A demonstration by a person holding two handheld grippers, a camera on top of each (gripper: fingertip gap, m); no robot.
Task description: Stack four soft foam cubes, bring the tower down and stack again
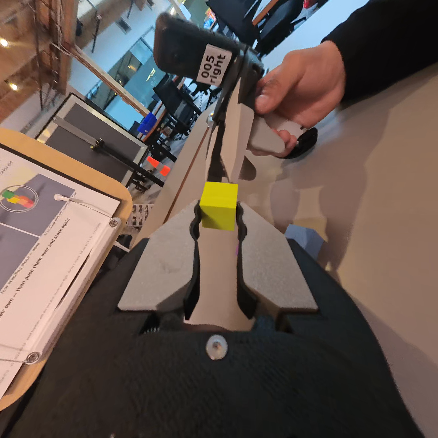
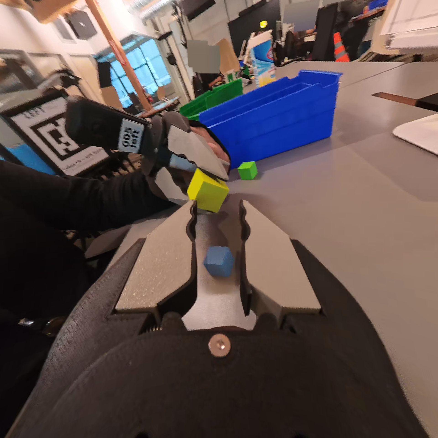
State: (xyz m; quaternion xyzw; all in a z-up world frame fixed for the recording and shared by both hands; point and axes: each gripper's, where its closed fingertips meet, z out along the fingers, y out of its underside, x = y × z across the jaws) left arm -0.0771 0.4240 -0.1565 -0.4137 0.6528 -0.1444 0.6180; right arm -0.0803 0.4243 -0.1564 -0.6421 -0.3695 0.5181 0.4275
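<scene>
A: We have the yellow cube [image 1: 219, 208] pinched between the tips of our left tool [image 1: 218, 214]; its two fingers are drawn in until both sides of the cube are pressed, only the tips touching it.

B: From our right tool's [image 2: 218, 209] camera we see that cube [image 2: 208, 193] lifted clear of the worktop [image 2: 331, 213], tilted, with the left tool [image 2: 203, 175] clamped over it from above.

A: And our right tool?

B: It stands open, a wide gap between its fingers, holding nothing. The yellow cube hangs just ahead of its left fingertip; whether they touch we cannot tell.

A: Where are the other cubes?

B: A blue cube [image 2: 219, 260] lies on the worktop and shows in the gap between the right tool's fingers, below them and not gripped. A green cube [image 2: 247, 170] sits farther ahead of that tool, just beside the long blue bin [image 2: 272, 128], well apart from the yellow one.

A: From the left tool we glimpse the blue cube [image 1: 304, 239] past its right finger, low on the worktop [image 1: 379, 189].
</scene>
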